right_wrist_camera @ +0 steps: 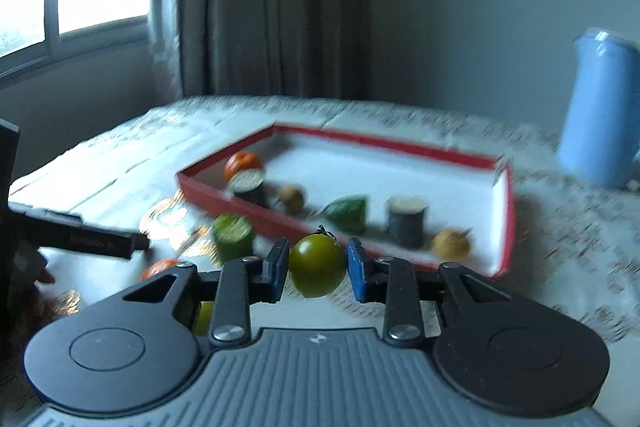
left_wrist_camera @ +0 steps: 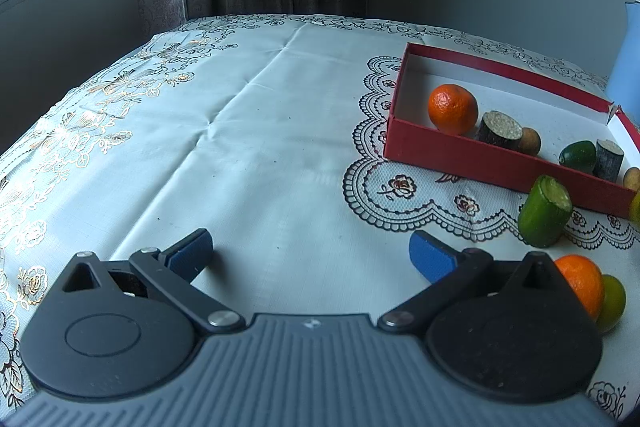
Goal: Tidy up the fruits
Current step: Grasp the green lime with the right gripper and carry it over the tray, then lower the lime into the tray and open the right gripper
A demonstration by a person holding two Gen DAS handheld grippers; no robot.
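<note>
My right gripper (right_wrist_camera: 318, 267) is shut on a round green fruit (right_wrist_camera: 318, 266) with a small stalk, held above the table just in front of the red box (right_wrist_camera: 400, 145). The box holds an orange (left_wrist_camera: 453, 109), two dark cut pieces (left_wrist_camera: 498, 131), a green fruit (left_wrist_camera: 578, 155) and two small brown fruits (left_wrist_camera: 530, 141). My left gripper (left_wrist_camera: 310, 253) is open and empty, low over the tablecloth left of the box (left_wrist_camera: 460, 153). A green cut piece (left_wrist_camera: 545, 211), an orange (left_wrist_camera: 582, 283) and a yellow-green fruit (left_wrist_camera: 612, 301) lie outside the box by my right finger.
A white patterned tablecloth (left_wrist_camera: 240, 115) covers the table. A blue jug (right_wrist_camera: 600, 107) stands behind the box at the right. The other gripper's dark body (right_wrist_camera: 80, 239) shows at the left of the right wrist view. Curtain and window are behind the table.
</note>
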